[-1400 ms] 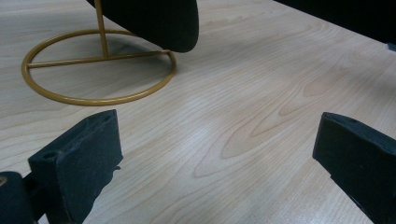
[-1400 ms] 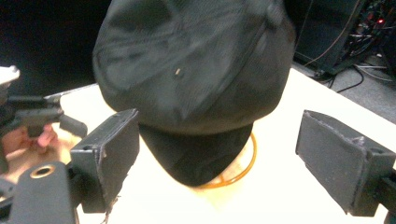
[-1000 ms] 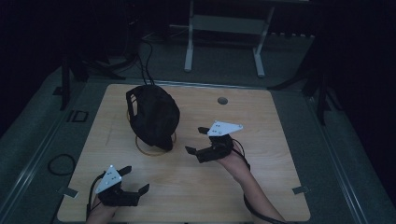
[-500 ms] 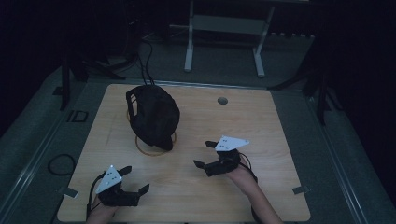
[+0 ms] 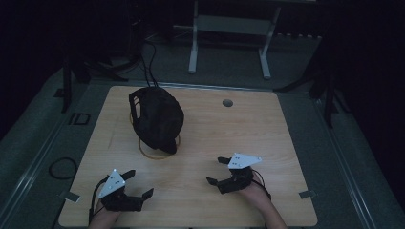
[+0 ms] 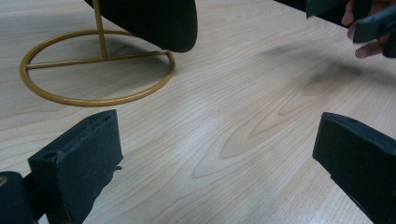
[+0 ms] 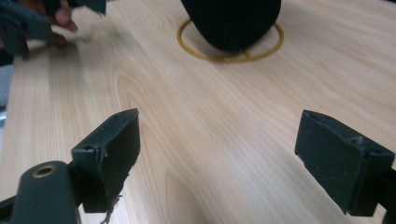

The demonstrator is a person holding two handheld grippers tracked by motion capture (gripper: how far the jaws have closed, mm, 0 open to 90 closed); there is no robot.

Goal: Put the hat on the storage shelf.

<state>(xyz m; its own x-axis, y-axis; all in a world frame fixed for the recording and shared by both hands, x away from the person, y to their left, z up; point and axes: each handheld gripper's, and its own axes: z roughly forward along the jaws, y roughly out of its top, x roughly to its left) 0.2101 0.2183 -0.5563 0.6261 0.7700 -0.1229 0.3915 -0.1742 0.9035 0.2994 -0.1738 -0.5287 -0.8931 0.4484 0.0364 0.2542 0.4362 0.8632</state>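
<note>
A black helmet [image 5: 156, 118] sat on a gold wire ring stand [image 5: 159, 151] at centre-left of the pale woodgrain tabletop [image 5: 248, 129]. Left tongs [image 5: 135, 183] at lower left and right tongs [image 5: 216, 170] at lower centre-right both gaped wide, holding nothing.

The left gripper [image 5: 138, 183] sits low at the near edge, jaws spread wide with nothing between them. The right gripper [image 5: 216, 170] is likewise wide open, its forearm [image 5: 265, 210] angling in from below.

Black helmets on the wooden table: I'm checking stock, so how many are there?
1. The black helmet sits on a gold wire ring stand at the light wooden table's far left. Nothing seems hidden.
</note>
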